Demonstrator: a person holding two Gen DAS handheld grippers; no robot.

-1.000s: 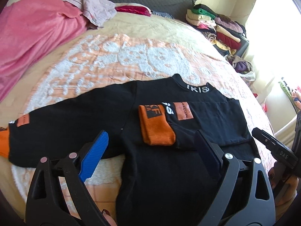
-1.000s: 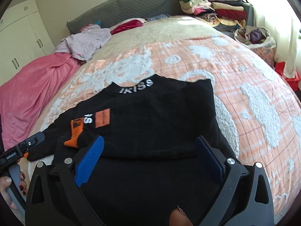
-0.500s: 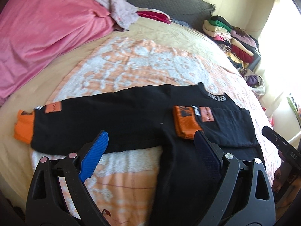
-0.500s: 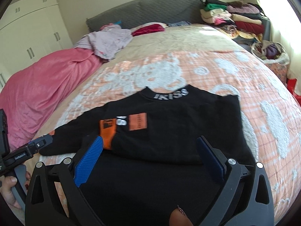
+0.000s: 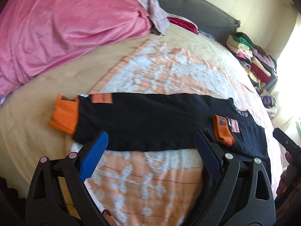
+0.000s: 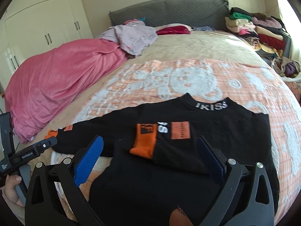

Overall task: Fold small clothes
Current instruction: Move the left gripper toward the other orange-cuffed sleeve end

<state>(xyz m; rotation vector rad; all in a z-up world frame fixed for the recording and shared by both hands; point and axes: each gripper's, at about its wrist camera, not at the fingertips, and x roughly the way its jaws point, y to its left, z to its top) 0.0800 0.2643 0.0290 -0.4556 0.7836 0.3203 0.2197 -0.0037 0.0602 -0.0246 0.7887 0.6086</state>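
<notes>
- Two tools are in your hands, both with fingers spread wide and pinching nothing.
- Your left tool (image 5: 150, 150) hovers low over the bed (image 5: 47, 131), aimed at the outstretched sleeve (image 5: 143, 120) of the black sweatshirt (image 6: 188, 184); its blue pad (image 5: 94, 156) sits near the sleeve's lower hem, though you cannot tell from this view whether it touches.
- That sleeve lies flat across the orange-and-white bedspread (image 5: 169, 71), its orange cuff (image 5: 64, 114) resting on the beige sheet at the far end.
- Your right tool (image 6: 150, 154) is held above the sweatshirt's body, level and pointing toward the collar (image 6: 210, 106) with its white lettering.
- One sleeve is already folded across the chest, its orange cuff (image 6: 144, 143) lying between the right tool's fingers in that view.
- Your left hand (image 6: 11, 190) grips the left tool's handle at the lower left edge of the right wrist view.
- Beyond the sweatshirt, a pink blanket (image 6: 56, 79) is heaped along the bed's side, and a stack of folded clothes (image 6: 254, 30) sits by the grey headboard (image 6: 169, 11).
</notes>
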